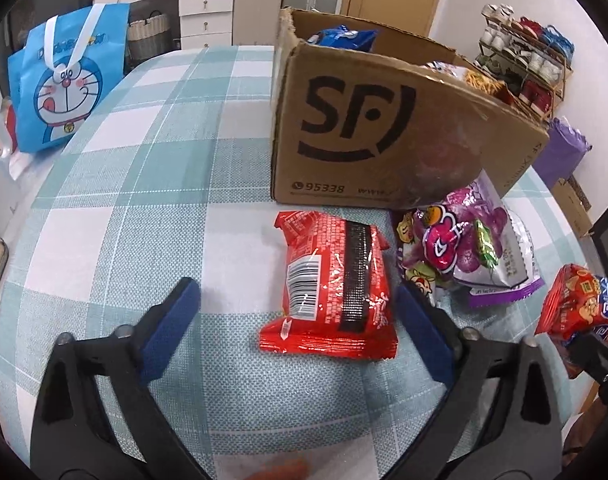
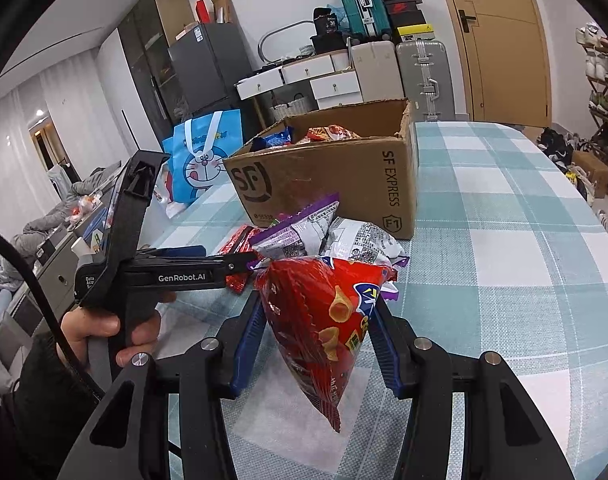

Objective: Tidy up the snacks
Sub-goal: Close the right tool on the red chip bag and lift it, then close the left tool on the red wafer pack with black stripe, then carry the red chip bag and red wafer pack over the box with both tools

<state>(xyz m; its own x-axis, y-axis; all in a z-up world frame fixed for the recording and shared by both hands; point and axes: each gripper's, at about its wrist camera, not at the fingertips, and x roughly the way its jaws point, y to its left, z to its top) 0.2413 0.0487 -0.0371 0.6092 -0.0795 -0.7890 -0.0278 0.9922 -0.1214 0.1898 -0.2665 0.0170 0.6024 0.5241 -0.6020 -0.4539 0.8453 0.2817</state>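
Note:
A red snack packet (image 1: 332, 284) lies barcode-up on the checked tablecloth in front of the cardboard SF box (image 1: 384, 120). My left gripper (image 1: 296, 286) stands open around it: the right pad is close to the packet's right edge, the left pad well clear. Purple snack packets (image 1: 464, 240) are heaped against the box's front corner. My right gripper (image 2: 318, 304) is shut on a red chip bag (image 2: 324, 320), held off the table with its lower corner hanging down. The box (image 2: 324, 176) holds several snack packets. In the right wrist view, the left gripper (image 2: 223, 258) is seen side-on in a person's hand.
A blue cartoon tote bag (image 1: 63, 88) stands at the table's far left edge. The checked tablecloth (image 2: 504, 240) runs bare to the right of the box. Suitcases, drawers and a shoe rack (image 1: 524, 60) stand beyond the table.

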